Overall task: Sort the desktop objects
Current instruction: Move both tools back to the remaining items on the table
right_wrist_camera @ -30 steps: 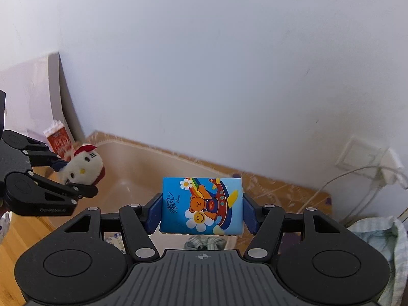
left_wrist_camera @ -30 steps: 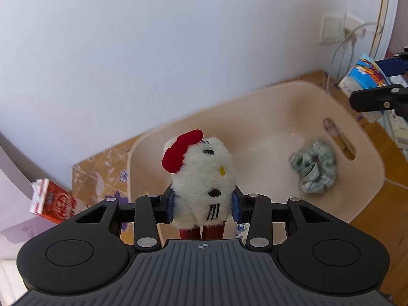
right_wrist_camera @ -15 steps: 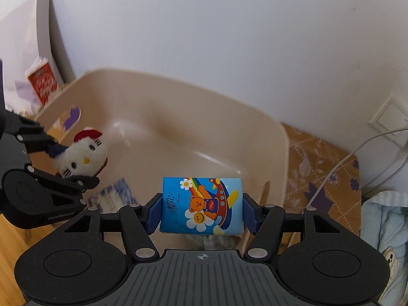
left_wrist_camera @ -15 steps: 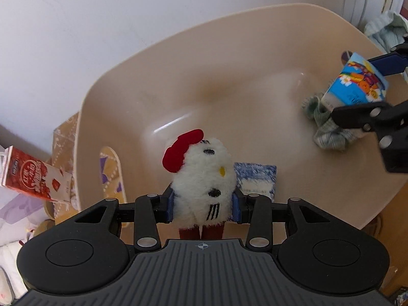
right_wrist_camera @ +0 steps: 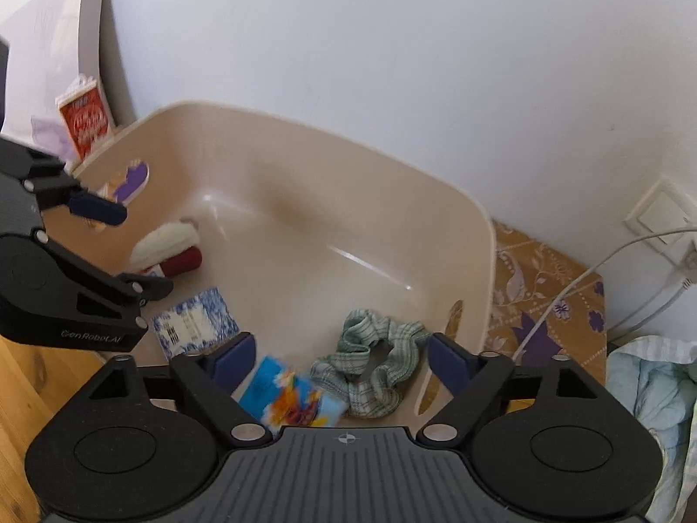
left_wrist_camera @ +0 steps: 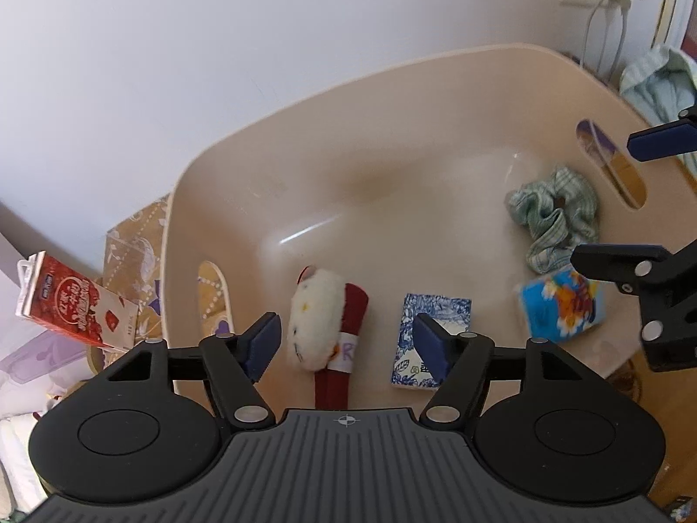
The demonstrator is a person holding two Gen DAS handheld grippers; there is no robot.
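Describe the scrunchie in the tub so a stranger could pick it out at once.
Start at the big beige tub against the white wall. The scrunchie lies on its floor at the end near the wall socket, beside the bright blue cartoon pack. It is the only soft ring of crumpled green checked cloth.

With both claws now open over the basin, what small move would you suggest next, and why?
Probably lift both claws clear. The plush toy and the blue packet already lie loose in the beige basin, and the left claw and right claw hold nothing.
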